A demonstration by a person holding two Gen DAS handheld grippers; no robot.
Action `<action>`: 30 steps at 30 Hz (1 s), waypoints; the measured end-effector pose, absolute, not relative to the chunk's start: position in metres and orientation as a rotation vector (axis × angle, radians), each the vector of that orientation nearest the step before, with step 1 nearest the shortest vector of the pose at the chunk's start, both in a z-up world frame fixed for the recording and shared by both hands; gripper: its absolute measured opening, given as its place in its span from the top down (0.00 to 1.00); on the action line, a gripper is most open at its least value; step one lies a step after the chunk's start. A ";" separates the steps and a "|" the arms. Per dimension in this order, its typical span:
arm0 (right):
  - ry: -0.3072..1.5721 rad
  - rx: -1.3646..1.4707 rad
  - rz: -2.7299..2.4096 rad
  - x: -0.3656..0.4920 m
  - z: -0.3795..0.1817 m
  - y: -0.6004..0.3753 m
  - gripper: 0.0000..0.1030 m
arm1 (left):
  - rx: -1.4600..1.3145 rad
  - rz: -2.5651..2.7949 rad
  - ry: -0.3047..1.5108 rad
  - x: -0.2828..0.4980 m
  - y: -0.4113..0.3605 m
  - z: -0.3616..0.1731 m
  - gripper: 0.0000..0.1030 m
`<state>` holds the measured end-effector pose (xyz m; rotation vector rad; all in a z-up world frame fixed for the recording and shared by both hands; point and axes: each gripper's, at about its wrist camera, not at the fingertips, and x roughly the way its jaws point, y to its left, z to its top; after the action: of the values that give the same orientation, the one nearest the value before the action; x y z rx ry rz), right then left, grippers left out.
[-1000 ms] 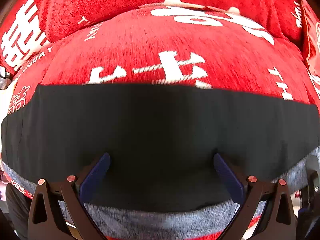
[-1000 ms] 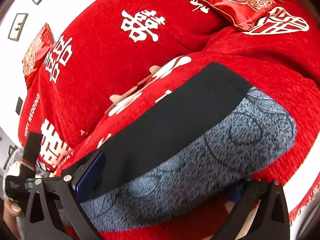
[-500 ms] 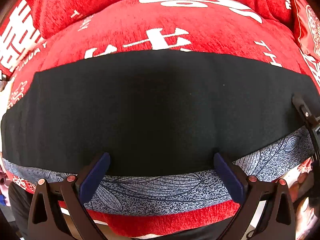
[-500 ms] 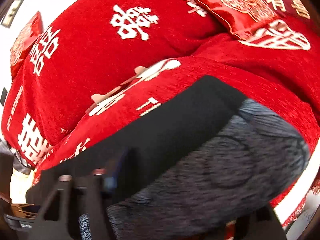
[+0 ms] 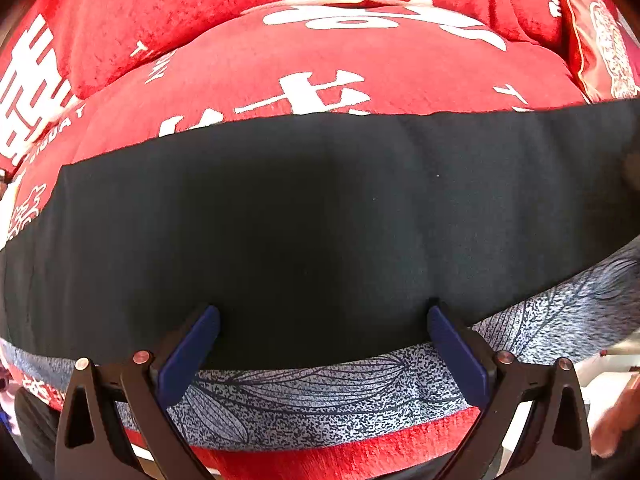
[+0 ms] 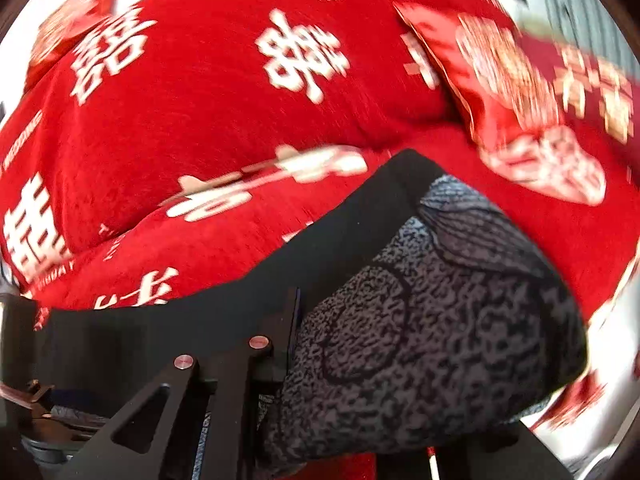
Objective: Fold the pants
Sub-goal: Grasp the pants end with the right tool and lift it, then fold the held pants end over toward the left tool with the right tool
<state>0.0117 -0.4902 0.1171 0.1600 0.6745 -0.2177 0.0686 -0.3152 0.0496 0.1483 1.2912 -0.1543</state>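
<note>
The pants (image 5: 304,232) lie flat across a red sofa seat, a wide black band along the far side and a grey leaf-print strip (image 5: 328,396) along the near edge. My left gripper (image 5: 323,336) is open, its blue pads (image 5: 188,348) spread above the black cloth and holding nothing. In the right wrist view the pants (image 6: 432,320) rise close to the lens, the grey print in front. My right gripper (image 6: 304,364) shows one black finger (image 6: 256,364) pressed against the grey cloth; the other finger is hidden by the fabric.
The red sofa cover (image 5: 320,64) with white characters spreads behind the pants. A red embroidered cushion (image 6: 516,96) lies at the back right. A hand (image 5: 616,424) shows at the lower right of the left wrist view. The left gripper's body (image 6: 32,412) is at the lower left.
My right gripper has closed in on the grey end of the pants and lifted it nearer the lens. The left gripper has pulled back slightly and stays open.
</note>
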 end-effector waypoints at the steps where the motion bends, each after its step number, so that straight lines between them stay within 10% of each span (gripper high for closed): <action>1: 0.663 0.125 -0.215 0.010 0.126 -0.480 0.84 | 0.150 -0.159 1.287 0.069 -0.316 0.050 0.00; 16: 0.546 -0.358 -0.186 0.002 0.165 -0.333 0.85 | -0.001 -0.230 1.158 0.093 -0.191 0.115 0.00; 30: 0.550 -1.008 -0.020 0.005 0.045 -0.160 0.85 | -0.289 -0.027 1.206 0.109 -0.016 0.098 0.00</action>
<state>0.0047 -0.1595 0.0454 -1.0081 0.5498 -0.0202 0.1091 -0.0159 0.0982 -0.2893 1.2064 -0.0267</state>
